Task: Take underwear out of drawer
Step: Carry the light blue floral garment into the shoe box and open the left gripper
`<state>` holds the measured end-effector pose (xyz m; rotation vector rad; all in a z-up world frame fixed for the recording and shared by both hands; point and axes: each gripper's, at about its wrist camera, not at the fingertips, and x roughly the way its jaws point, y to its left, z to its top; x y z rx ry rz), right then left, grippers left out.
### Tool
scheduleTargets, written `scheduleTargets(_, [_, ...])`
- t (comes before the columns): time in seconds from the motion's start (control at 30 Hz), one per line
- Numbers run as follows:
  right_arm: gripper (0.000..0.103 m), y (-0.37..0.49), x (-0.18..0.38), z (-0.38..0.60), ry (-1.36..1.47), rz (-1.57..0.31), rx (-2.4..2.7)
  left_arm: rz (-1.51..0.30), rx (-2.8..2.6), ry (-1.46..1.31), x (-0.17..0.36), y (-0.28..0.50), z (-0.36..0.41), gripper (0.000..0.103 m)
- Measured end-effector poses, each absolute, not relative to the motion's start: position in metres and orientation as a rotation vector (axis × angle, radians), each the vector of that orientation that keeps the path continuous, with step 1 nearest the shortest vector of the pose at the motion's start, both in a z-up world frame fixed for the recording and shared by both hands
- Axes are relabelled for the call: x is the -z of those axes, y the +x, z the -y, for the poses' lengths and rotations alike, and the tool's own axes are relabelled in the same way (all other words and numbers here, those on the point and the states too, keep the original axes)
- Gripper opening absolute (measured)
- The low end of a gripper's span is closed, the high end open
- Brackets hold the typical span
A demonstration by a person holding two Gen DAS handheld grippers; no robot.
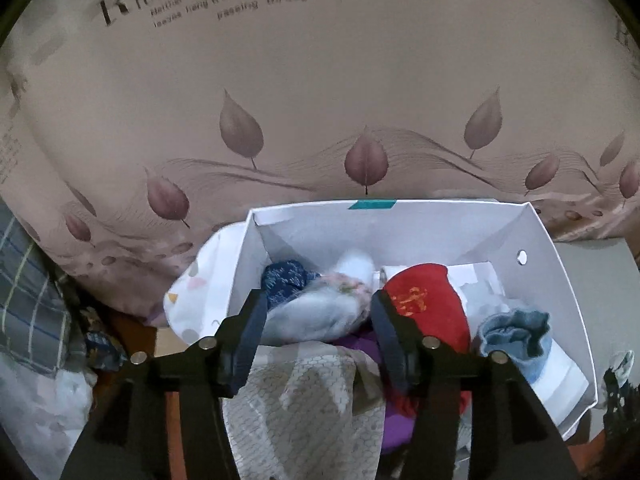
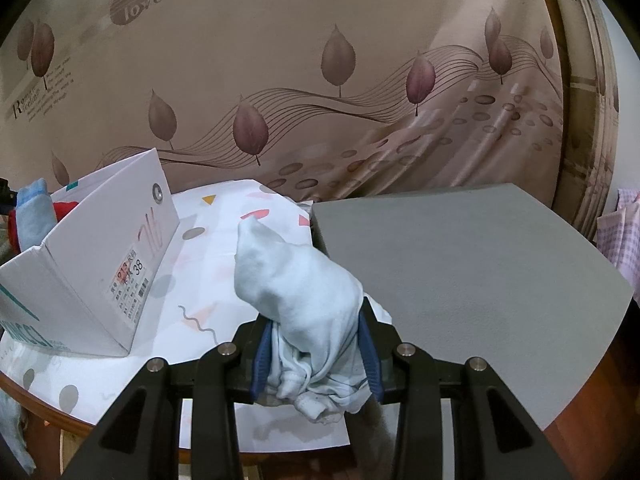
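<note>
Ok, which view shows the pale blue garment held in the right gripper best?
The right wrist view: the pale blue garment fills the middle, bunched in the right gripper, outside the white box. The left wrist view does not show it, only that box's contents.
</note>
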<state>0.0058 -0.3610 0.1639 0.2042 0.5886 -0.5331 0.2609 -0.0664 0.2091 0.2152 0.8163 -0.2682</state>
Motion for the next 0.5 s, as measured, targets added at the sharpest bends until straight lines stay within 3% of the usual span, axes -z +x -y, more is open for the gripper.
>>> scheduleTargets(0.13, [0.038,0.006,-0.165,0.36,0.205,-0.589,0.53,-0.736,0.236,0.214,-0.225,0.237,0.055,0.058])
scheduleTargets(0.3, [0.038,0.006,-0.166,0.359,0.211,-0.591,0.519,-0.542,0.14,0.288,-0.241,0.165,0.034,0.074])
scheduleTargets(0.5, [0.038,0.005,-0.168,0.354,0.224,-0.586,0.495,-0.492,0.103,0.375,-0.216,0.074,0.006,0.08])
